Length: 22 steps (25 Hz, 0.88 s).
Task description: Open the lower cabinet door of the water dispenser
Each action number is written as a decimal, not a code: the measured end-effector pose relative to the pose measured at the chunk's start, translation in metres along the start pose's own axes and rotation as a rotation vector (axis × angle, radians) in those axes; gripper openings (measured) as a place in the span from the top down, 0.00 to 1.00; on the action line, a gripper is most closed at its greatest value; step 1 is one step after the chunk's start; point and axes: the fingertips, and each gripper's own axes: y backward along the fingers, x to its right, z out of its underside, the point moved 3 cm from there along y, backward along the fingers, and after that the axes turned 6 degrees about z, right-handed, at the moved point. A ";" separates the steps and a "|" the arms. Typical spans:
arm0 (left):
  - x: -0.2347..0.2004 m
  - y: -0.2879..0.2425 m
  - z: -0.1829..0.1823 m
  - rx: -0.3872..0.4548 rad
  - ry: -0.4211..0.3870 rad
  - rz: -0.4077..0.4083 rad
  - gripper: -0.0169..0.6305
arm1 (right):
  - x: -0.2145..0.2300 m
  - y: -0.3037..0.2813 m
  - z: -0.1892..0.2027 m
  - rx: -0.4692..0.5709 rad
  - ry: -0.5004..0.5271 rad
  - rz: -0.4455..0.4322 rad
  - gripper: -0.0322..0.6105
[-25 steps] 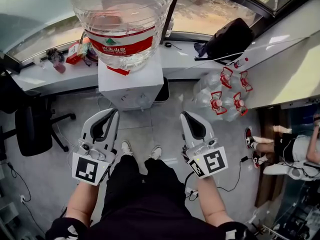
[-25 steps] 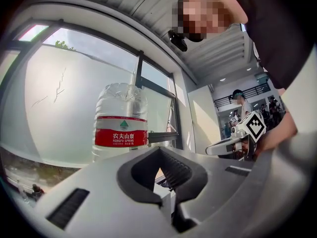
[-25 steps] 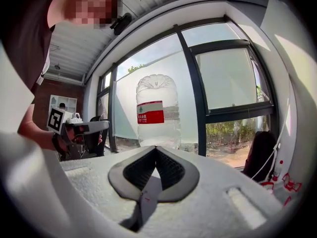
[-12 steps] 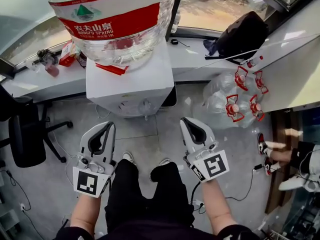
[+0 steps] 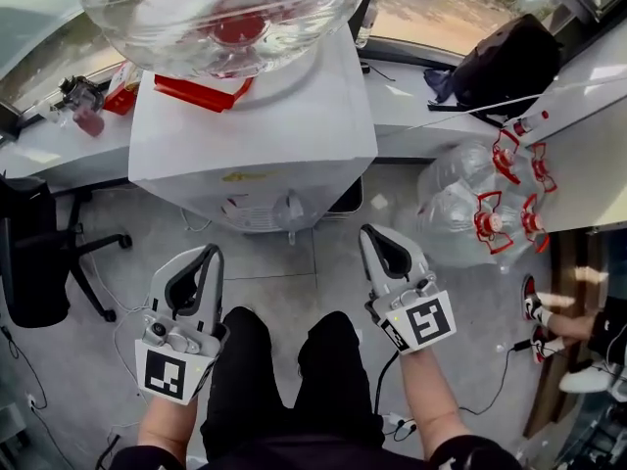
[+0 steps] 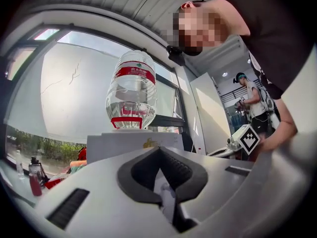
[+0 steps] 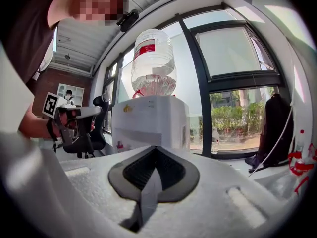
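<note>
Since a second ago, both grippers have been brought down a good way and the view has dropped with them, so the water dispenser (image 5: 265, 135) now looms much larger at 12 o'clock, with its bottle (image 5: 225, 8) cut off by the top edge.

The lower cabinet door can't actually be seen. From the head view it's tucked under the dispenser's top, and in both gripper views it's hidden behind the gripper bodies. It's presumably low on the front face, below the taps (image 5: 257, 210).

The left gripper (image 5: 213, 253) is held at 7 o'clock of the dispenser and the right gripper (image 5: 368, 233) at 5 o'clock. Both are well short of the front, both have their jaws pressed together, and nothing is gripped.

What could go wrong, as a guess:
- With the jaws left closed, the door edge can't be pinched, and a tip could just skid off the panel.
- The taps stick out right above, so they could get clipped if the approach is made too high.
- If the door is yanked, the loaded bottle up top could be rocked.
- The legs (image 5: 284, 360) are parked right in the swing path.
- The spare bottles (image 5: 470, 213) at 3 o'clock could be bumped by a wide right elbow.

The office chair (image 5: 39, 262) at 9 o'clock is well clear.
</note>
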 end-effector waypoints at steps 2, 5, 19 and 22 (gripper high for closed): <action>0.005 0.000 0.020 -0.027 -0.005 0.016 0.96 | 0.007 -0.011 0.023 0.012 -0.005 0.000 0.94; 0.005 -0.001 0.050 -0.024 -0.030 0.020 0.96 | 0.020 -0.031 0.053 0.039 0.004 0.007 0.94; -0.011 0.023 0.217 -0.002 -0.057 -0.029 0.96 | 0.030 -0.071 0.187 0.206 0.015 0.073 0.94; -0.020 0.030 0.244 0.022 -0.077 -0.067 0.96 | 0.025 -0.075 0.216 0.206 0.033 0.054 0.94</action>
